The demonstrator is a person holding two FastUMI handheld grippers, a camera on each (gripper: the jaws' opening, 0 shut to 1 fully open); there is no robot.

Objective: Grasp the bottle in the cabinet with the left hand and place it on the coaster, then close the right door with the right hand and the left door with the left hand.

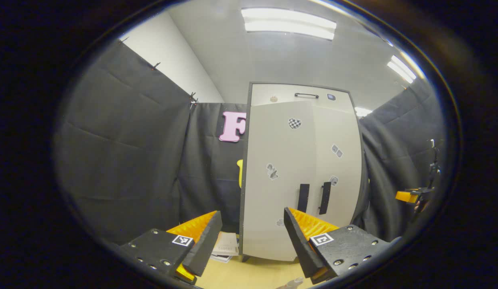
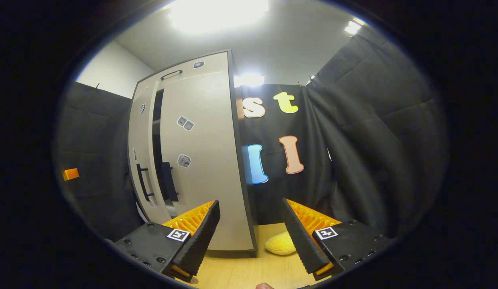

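Left claw (image 1: 253, 237) open; left door (image 2: 142, 160) ajar.

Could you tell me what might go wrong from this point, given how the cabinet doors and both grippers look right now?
1. The left door stands slightly ajar, with a dark gap beside the right door; stopping now may leave the cabinet not fully shut.
2. The left gripper is open and apart from the door handles, so a push could land off-centre and slip.
3. The yellow object lies close to the open right gripper, which could nudge it.
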